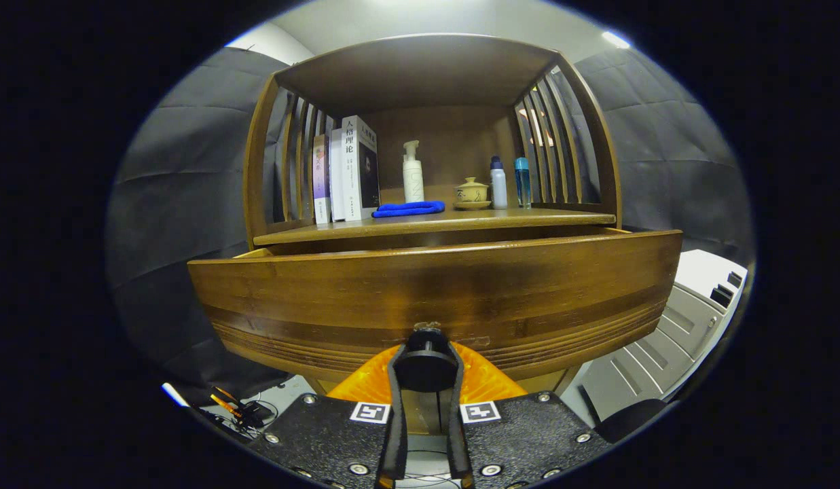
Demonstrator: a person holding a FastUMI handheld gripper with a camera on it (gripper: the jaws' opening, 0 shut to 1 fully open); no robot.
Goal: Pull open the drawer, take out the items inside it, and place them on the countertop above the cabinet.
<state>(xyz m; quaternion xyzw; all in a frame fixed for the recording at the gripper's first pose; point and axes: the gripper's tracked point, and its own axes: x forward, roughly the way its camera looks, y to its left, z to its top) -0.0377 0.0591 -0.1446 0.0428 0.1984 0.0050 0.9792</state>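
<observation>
Drawer front [433,292] of dark brown banded wood stands pulled out toward the camera, its top edge sitting forward of the cabinet's countertop surface [528,219]. What lies inside the drawer is hidden behind that front panel. The fingers [425,370] are closed on the round black drawer knob [426,367], one pressing each side of it, low at the middle of the front.

On the surface above, under a slatted wooden hutch [420,75], upright books [345,170] stand at the left; their spines carry Chinese writing too small to make out surely. Right of them a folded blue cloth [409,208] lies near the front edge, with a white pump bottle [412,173] just behind it; its label is too blurred to read. Further right sits a pale lidded ceramic cup on a saucer [472,193], then a white bottle with a dark blue cap [498,182] and a clear blue bottle [522,180] side by side.

A white ribbed machine casing [684,319] stands to the right of the cabinet, and cables [240,407] lie on the floor at the near left.
</observation>
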